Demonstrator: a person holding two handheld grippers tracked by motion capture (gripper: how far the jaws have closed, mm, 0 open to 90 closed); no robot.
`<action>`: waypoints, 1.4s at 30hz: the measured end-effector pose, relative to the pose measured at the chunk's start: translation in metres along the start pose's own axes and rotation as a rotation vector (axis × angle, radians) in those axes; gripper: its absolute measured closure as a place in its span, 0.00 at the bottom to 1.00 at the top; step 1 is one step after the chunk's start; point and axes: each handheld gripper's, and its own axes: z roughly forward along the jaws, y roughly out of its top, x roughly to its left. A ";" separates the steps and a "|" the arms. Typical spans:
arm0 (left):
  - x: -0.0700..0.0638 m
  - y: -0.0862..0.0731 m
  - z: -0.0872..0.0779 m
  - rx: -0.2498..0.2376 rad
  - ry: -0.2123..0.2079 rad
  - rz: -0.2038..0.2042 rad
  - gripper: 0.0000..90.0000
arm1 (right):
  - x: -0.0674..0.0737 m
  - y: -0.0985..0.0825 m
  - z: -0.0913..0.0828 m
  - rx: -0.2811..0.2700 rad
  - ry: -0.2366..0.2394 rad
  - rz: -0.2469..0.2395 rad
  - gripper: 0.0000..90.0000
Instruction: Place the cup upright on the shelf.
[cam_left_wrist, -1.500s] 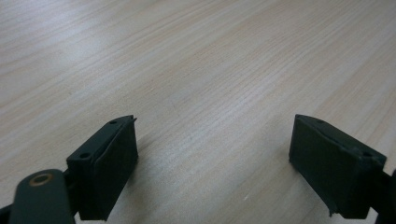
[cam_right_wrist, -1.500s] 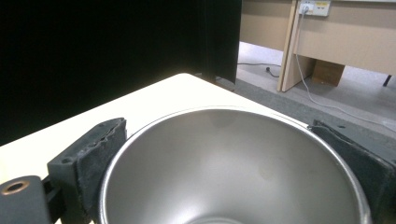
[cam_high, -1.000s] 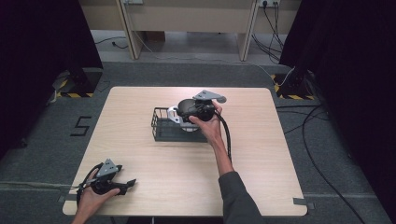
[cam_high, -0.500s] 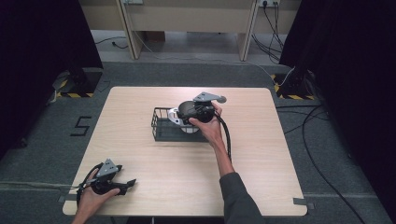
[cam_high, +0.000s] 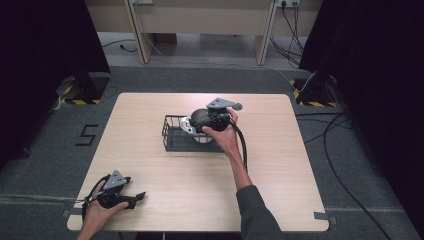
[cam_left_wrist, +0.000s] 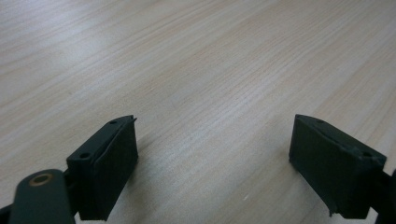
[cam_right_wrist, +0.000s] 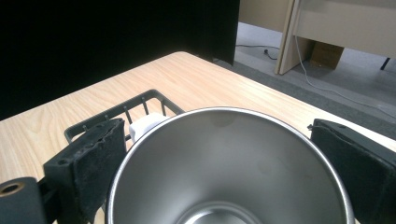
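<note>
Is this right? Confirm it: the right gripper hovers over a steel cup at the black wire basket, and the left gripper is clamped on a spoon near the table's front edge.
Not quite. The left gripper holds nothing: the left gripper view shows its jaws apart over bare table. The rest stands: the right gripper is at the steel cup by the black wire basket.

Even overhead light on the counter (cam_high: 150, 165); dark surrounds. Soft glare inside the steel cup (cam_right_wrist: 233, 168); near fingers (cam_left_wrist: 105, 175) blurred.
</note>
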 end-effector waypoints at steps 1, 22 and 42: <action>0.000 0.000 0.000 0.000 0.000 0.000 0.16 | 0.000 0.000 0.000 0.000 -0.002 -0.001 0.06; 0.000 0.000 0.000 0.000 0.000 0.000 0.16 | 0.003 0.004 -0.002 0.003 -0.026 -0.051 0.06; 0.000 0.000 0.000 -0.001 0.000 -0.001 0.16 | 0.005 0.024 -0.020 -0.069 -0.019 -0.062 0.17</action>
